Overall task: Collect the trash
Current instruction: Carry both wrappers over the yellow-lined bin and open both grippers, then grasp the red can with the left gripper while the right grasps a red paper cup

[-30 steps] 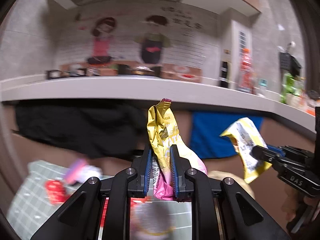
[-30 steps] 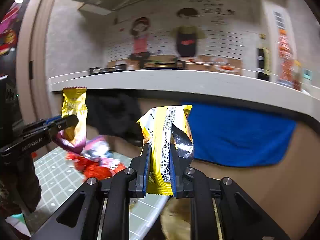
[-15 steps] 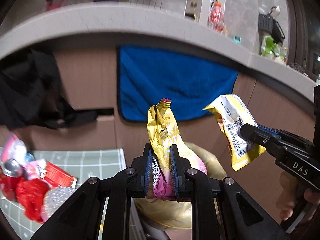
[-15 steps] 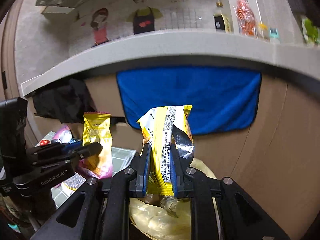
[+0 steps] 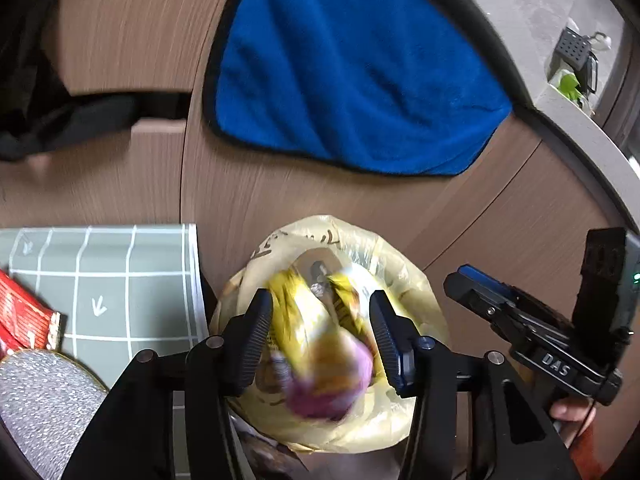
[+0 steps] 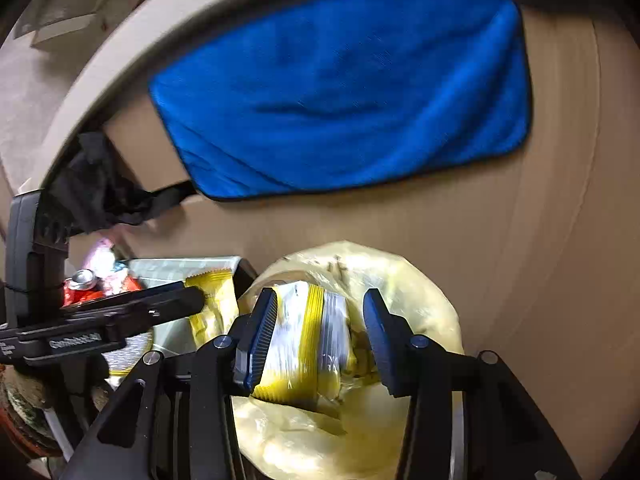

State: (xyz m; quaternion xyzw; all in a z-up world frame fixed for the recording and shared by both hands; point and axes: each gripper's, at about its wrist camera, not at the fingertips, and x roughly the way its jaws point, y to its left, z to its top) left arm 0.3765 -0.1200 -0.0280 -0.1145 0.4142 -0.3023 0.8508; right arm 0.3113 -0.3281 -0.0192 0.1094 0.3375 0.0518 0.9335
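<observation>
Wrappers [image 5: 320, 344] loose between wide-open tools [image 5: 320, 332]

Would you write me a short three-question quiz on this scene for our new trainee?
1. True or false: the left hand-held gripper is shut on the yellow-pink wrapper.
2. What sits directly beneath the open right hand-held gripper? A) a red can B) the yellowish trash bag C) a grey sponge
3. Fill in: the cloth hanging on the cabinet front behind the bag is ____.
Key: 1 false, its jaws stand wide apart; 2 B; 3 blue.
</observation>
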